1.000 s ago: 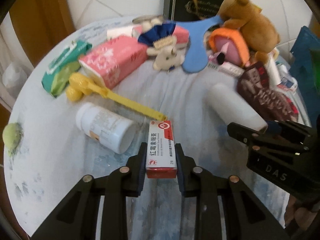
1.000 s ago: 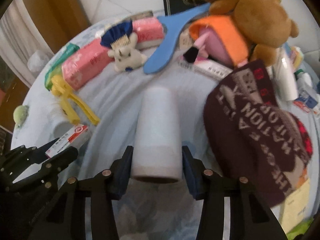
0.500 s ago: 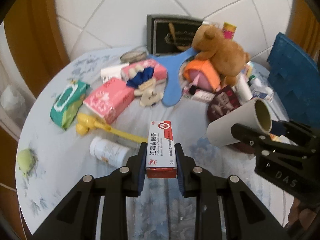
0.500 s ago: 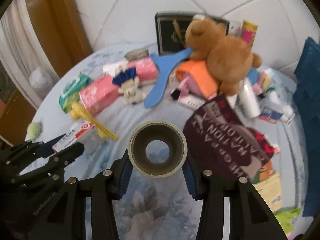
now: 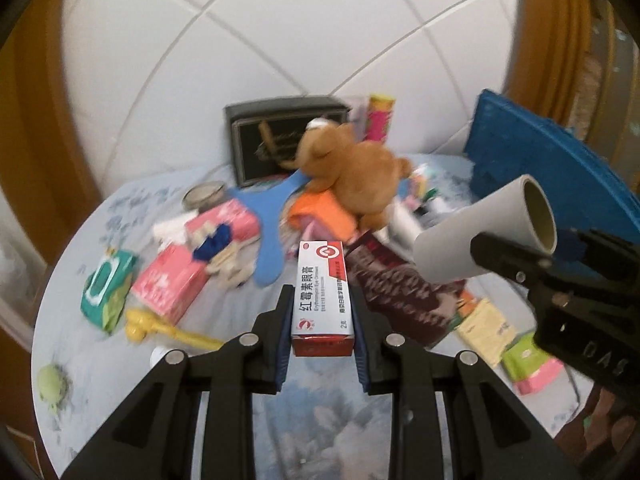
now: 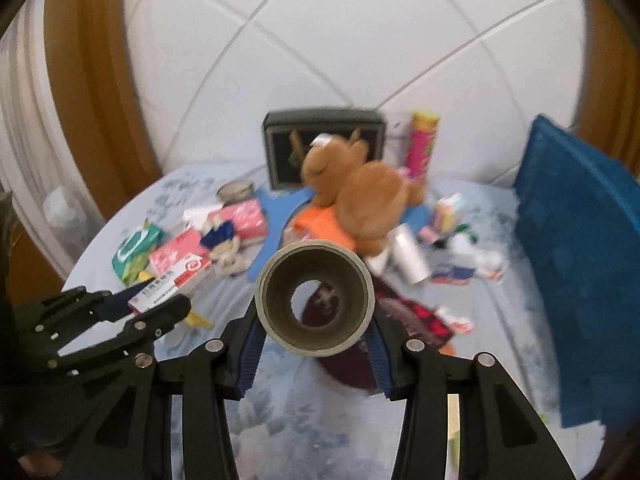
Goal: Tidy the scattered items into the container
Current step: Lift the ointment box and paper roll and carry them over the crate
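Both grippers have risen off the table: left gripper (image 5: 322, 312) pinches the light, crushable ointment box (image 5: 323, 300); right gripper (image 6: 315, 330) clamps the stiff cardboard roll (image 6: 315, 298); blue container (image 6: 580, 264) at 3 o'clock.

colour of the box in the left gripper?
White box with a red end and corner band, clearest in the left wrist view.

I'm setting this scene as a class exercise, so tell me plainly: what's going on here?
A person with two handheld grippers is tidying a cluttered table. The left gripper holds an ointment box in its jaws; the right gripper holds a roll. Both are lifted above the table. The blue bin stands on the right; nothing has been dropped in yet.
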A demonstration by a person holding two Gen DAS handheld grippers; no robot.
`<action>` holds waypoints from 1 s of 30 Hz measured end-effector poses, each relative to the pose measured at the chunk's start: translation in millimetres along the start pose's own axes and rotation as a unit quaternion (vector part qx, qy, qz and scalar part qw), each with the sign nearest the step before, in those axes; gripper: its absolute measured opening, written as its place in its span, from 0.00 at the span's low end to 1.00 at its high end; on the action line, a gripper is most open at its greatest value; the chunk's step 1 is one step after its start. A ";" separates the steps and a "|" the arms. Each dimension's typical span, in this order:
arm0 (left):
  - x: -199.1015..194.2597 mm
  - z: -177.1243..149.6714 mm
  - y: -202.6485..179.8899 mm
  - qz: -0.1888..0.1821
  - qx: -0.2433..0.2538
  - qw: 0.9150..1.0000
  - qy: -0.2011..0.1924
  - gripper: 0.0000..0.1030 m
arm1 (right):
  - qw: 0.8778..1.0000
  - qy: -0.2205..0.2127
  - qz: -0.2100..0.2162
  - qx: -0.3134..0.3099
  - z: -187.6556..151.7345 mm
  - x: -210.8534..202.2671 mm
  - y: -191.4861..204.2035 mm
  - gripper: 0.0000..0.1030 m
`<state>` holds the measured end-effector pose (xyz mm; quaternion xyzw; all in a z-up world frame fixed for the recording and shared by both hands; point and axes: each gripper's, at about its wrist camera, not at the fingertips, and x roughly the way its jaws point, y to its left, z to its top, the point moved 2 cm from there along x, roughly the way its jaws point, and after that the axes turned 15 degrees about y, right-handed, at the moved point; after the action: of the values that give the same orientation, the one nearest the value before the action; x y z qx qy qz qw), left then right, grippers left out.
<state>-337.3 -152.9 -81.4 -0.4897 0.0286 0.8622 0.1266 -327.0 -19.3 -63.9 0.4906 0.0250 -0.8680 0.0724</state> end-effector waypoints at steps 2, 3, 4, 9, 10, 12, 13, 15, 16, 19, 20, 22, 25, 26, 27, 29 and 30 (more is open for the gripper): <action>-4.4 6.2 -16.0 -0.005 0.009 1.000 -0.006 0.25 | 1.000 -0.016 -0.007 0.009 0.3 -17.9 -14.7 0.44; -6.5 9.3 -24.2 -0.008 0.013 1.000 -0.009 0.25 | 1.000 -0.025 -0.012 0.014 -0.2 -27.1 -23.4 0.44; -8.3 12.8 -34.3 -0.011 0.018 1.000 -0.012 0.25 | 0.999 -0.030 -0.015 0.017 -0.8 -33.4 -30.1 0.44; -15.3 30.5 -91.9 -0.025 0.039 0.998 -0.031 0.25 | 0.997 -0.061 -0.027 0.038 -3.9 -71.2 -85.4 0.44; -16.7 34.4 -105.6 -0.027 0.042 0.998 -0.035 0.25 | 0.996 -0.069 -0.029 0.042 -4.6 -79.0 -98.8 0.44; -20.5 44.4 -139.9 -0.032 0.047 0.997 -0.048 0.25 | 0.994 -0.088 -0.033 0.048 -5.8 -97.8 -132.3 0.44; -22.5 50.3 -158.2 -0.034 0.048 0.997 -0.055 0.25 | 0.994 -0.096 -0.035 0.049 -6.3 -107.5 -149.0 0.44; -25.9 63.1 -193.7 -0.040 0.048 0.996 -0.069 0.25 | 0.991 -0.115 -0.039 0.051 -8.3 -127.6 -183.9 0.44; -28.4 70.1 -216.6 -0.043 0.049 0.995 -0.077 0.25 | 0.990 -0.123 -0.041 0.051 -10.3 -137.2 -200.0 0.44; -34.3 88.6 -286.0 -0.054 0.056 0.993 -0.086 0.25 | 0.986 -0.146 -0.050 0.058 -20.1 -169.9 -263.8 0.44; -36.0 94.1 -309.8 -0.058 0.061 0.993 -0.087 0.25 | 0.985 -0.151 -0.054 0.061 -24.0 -180.4 -285.9 0.44; -38.9 104.0 -354.7 -0.064 0.071 0.992 -0.088 0.25 | 0.983 -0.156 -0.064 0.068 -32.5 -197.4 -326.7 0.44; -40.7 116.9 -419.8 -0.071 0.091 0.990 -0.086 0.25 | 0.980 -0.163 -0.076 0.087 -47.1 -218.4 -379.4 0.44; -40.5 119.8 -437.5 -0.071 0.098 0.989 -0.084 0.25 | 0.978 -0.165 -0.079 0.095 -52.8 -224.0 -397.5 0.44; -40.1 122.8 -458.2 -0.070 0.107 0.988 -0.083 0.25 | 0.977 -0.165 -0.083 0.103 -58.0 -228.6 -415.1 0.44; -37.8 126.4 -486.3 -0.070 0.119 0.987 -0.079 0.25 | 0.975 -0.165 -0.092 0.116 -65.6 -234.7 -444.5 0.44; -35.2 128.8 -501.1 -0.068 0.126 0.987 -0.075 0.25 | 0.974 -0.164 -0.095 0.124 -68.9 -236.6 -459.1 0.44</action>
<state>-304.5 347.0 52.8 -0.4049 0.0942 0.8752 0.2474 -217.3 466.2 90.1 0.3420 -0.0481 -0.9359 -0.0689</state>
